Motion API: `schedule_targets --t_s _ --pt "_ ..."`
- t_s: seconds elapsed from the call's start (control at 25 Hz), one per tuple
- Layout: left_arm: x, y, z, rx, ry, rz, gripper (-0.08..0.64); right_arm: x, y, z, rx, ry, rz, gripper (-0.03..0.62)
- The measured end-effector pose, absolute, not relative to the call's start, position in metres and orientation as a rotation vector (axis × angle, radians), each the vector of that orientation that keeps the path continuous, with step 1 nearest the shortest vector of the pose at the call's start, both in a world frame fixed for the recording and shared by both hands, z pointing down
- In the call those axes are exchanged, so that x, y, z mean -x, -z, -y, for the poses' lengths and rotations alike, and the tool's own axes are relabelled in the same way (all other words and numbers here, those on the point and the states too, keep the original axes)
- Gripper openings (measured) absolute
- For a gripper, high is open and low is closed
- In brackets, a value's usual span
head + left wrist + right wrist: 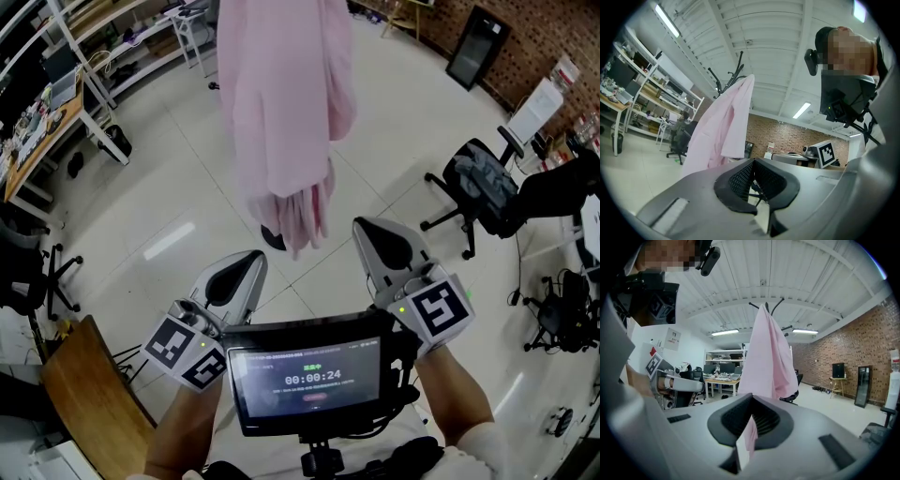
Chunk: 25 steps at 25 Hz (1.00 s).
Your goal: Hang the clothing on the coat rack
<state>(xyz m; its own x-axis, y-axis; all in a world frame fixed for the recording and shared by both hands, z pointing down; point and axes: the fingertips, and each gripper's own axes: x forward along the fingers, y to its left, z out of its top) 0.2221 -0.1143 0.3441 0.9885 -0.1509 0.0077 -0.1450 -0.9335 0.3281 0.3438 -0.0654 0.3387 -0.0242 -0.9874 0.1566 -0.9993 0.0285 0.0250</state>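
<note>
The pink garment [284, 112] hung on the coat rack [739, 62], far ahead above the floor, so the hanging looked done. The left gripper [240, 274] and right gripper [382, 244] hovered near, jaws clenched on nothing (seemingly no step left).
</note>
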Motion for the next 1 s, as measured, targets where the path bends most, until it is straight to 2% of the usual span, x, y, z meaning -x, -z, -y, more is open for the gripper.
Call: schedule_targets --t_s 1.0 --pt "-0.22 -0.351 0.119 -2.787 0.029 0.218 0.002 -0.34 -0.342 0.079 -2.035 -0.121 2.158 0.003"
